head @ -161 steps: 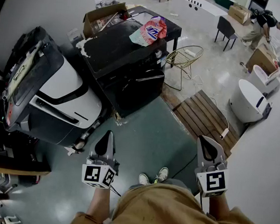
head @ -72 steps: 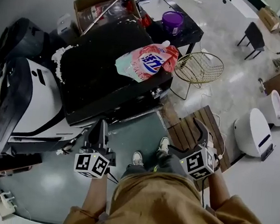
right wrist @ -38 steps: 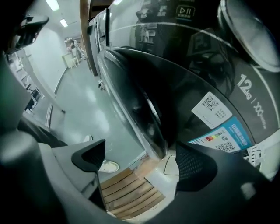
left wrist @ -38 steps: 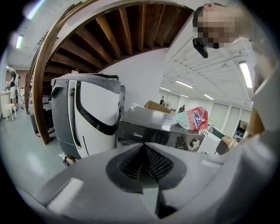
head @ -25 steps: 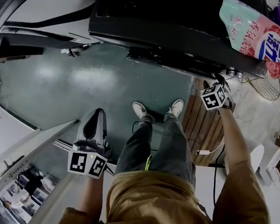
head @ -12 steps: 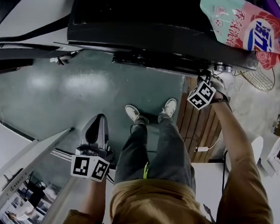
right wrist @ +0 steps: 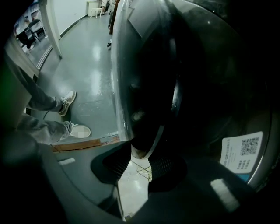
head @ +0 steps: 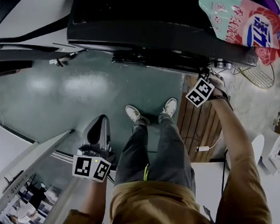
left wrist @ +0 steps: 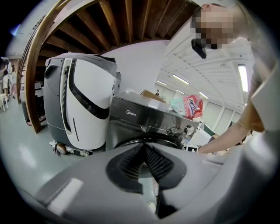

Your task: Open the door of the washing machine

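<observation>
Dark washing machine door [right wrist: 153,83], rim pinched between right gripper [right wrist: 142,154] jaws, just closed

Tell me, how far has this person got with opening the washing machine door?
Done: the right gripper is at the washing machine front, and its jaws have just been closing with the door edge between them. In hand: that grip on the edge. Left: the pull; the door doesn't look swung out yet. The left gripper hangs shut, away from the machine.
</observation>
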A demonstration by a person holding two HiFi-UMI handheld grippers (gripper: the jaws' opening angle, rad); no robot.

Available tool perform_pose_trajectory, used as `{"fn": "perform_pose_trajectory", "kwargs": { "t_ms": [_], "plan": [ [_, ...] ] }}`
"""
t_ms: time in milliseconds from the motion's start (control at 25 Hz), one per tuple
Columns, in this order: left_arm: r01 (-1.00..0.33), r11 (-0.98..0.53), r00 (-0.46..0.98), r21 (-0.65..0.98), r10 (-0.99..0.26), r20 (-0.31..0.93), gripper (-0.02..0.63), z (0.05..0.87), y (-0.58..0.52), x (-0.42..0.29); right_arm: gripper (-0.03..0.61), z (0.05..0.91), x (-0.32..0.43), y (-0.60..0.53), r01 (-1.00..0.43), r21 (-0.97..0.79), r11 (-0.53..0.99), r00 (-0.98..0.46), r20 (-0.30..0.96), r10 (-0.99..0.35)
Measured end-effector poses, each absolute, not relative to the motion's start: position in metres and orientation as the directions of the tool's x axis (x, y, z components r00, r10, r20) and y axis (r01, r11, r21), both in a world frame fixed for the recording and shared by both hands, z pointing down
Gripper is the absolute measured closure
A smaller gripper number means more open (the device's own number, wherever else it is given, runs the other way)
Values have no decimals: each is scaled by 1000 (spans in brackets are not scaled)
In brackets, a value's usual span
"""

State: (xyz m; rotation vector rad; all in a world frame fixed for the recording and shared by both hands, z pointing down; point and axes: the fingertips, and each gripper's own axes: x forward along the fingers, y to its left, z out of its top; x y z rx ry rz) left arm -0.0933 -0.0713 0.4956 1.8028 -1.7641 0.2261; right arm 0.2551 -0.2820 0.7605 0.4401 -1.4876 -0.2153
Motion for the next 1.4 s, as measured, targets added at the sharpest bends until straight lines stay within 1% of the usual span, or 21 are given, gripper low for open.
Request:
{"fn": "perform_pose_trajectory", "kwargs": {
  "t_ms": [160,240,440,560,680,720,800,880,1080,1280,1400],
  "plan": [
    [-952,59,111,301,-849,517,554,501,-73,-95,449,748,240,-282,-114,435,893,40,900,-433],
    [-951,50,121,304,-847,518,554,503,-75,-94,448,748,240,-282,-110,438,892,46,899,-436],
    [-948,29,143,316,-849,509,554,504,-83,-90,462,750,239,-280,-33,396,918,70,917,-393],
    [-950,1,162,311,-852,498,554,498,-85,-81,462,748,242,-279,-36,395,918,82,916,-391],
    [-950,14,154,312,-849,505,554,500,-79,-86,472,749,241,-251,-2,351,936,54,935,-351],
    [-949,23,149,314,-845,513,554,503,-77,-90,472,752,240,-228,-10,323,946,28,946,-322],
    [-950,22,154,311,-834,530,554,508,-74,-95,472,756,239,-188,-97,268,958,-13,963,-271],
    [-955,5,163,298,-828,536,554,512,-73,-97,472,756,238,-180,-143,258,956,-25,964,-264],
    [-961,-20,175,277,-820,545,554,516,-67,-94,473,755,237,-171,-163,271,949,-23,960,-278],
    [-956,-33,187,291,-833,520,554,511,-68,-91,474,755,235,-143,-170,224,959,-27,972,-232],
    [-951,-45,202,305,-839,505,554,513,-67,-93,474,756,232,-132,-190,223,956,-13,973,-230]
  ]
}}
